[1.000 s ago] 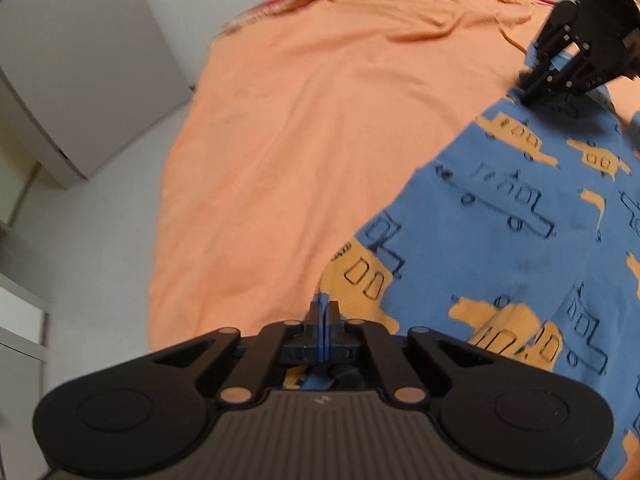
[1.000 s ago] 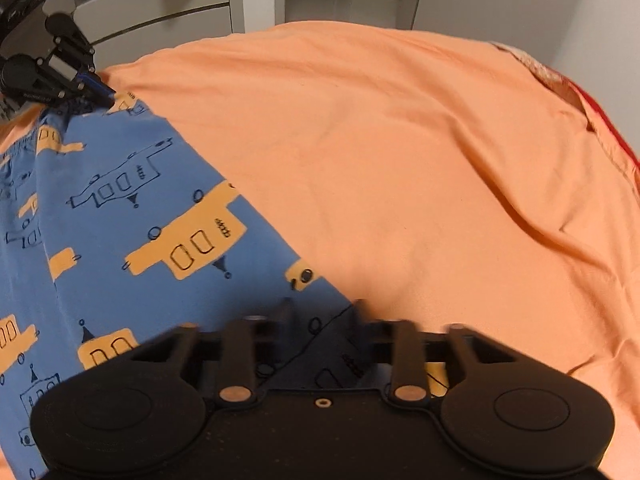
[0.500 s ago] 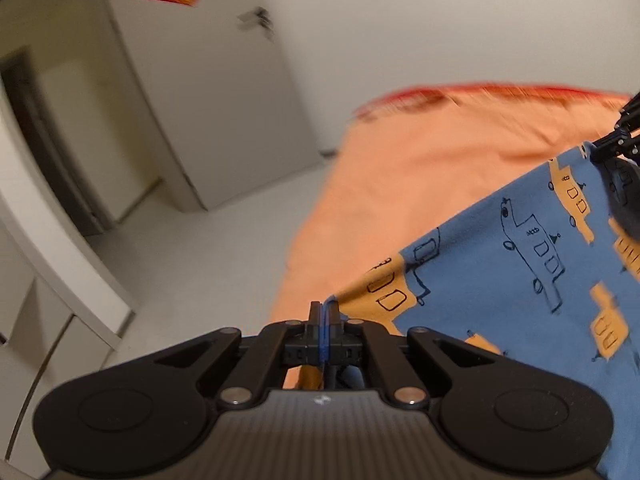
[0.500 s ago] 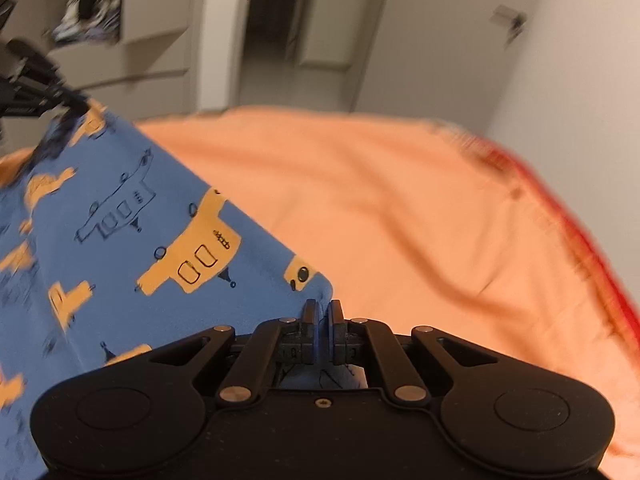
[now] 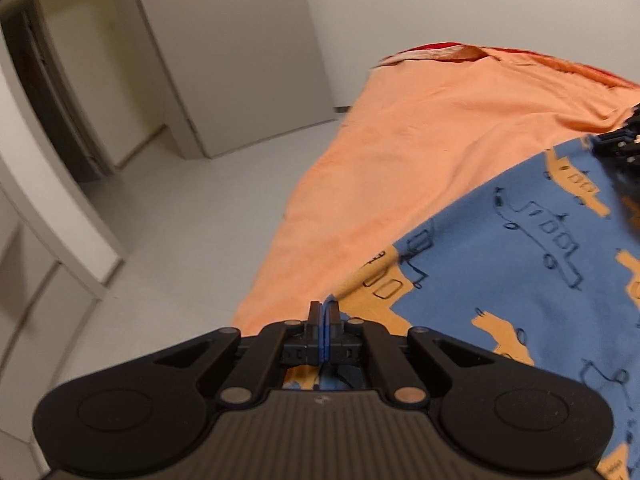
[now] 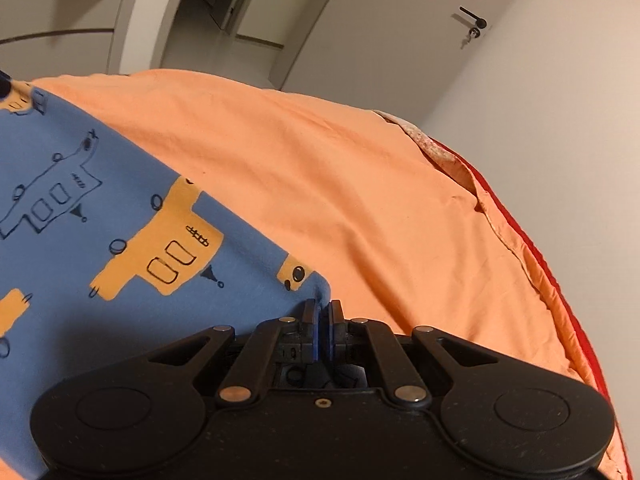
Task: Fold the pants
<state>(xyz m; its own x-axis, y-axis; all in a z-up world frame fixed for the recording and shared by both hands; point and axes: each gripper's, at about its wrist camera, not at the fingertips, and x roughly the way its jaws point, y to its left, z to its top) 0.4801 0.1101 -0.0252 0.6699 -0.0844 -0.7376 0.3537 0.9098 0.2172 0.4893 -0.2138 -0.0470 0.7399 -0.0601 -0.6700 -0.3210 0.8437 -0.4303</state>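
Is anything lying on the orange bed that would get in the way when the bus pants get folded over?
Nothing visible. Both the left gripper and right gripper pinch the pants, and the orange sheet ahead looks bare.

orange sheet (image 5: pixel 424 152) | white door (image 5: pixel 224 40) | floor (image 5: pixel 192 220), slightly blurred

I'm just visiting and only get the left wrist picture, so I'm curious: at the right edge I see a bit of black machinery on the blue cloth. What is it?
Observer: The right gripper, shut on a corner of the pants.
Operator: Is my gripper holding anything?
Observer: From the right view, the left gripper is only a dark sliver at the frame's left edge, too little to tell.
Operator: Anything beyond that corner?
Observer: Only the orange sheet, with a red edge along its far side.
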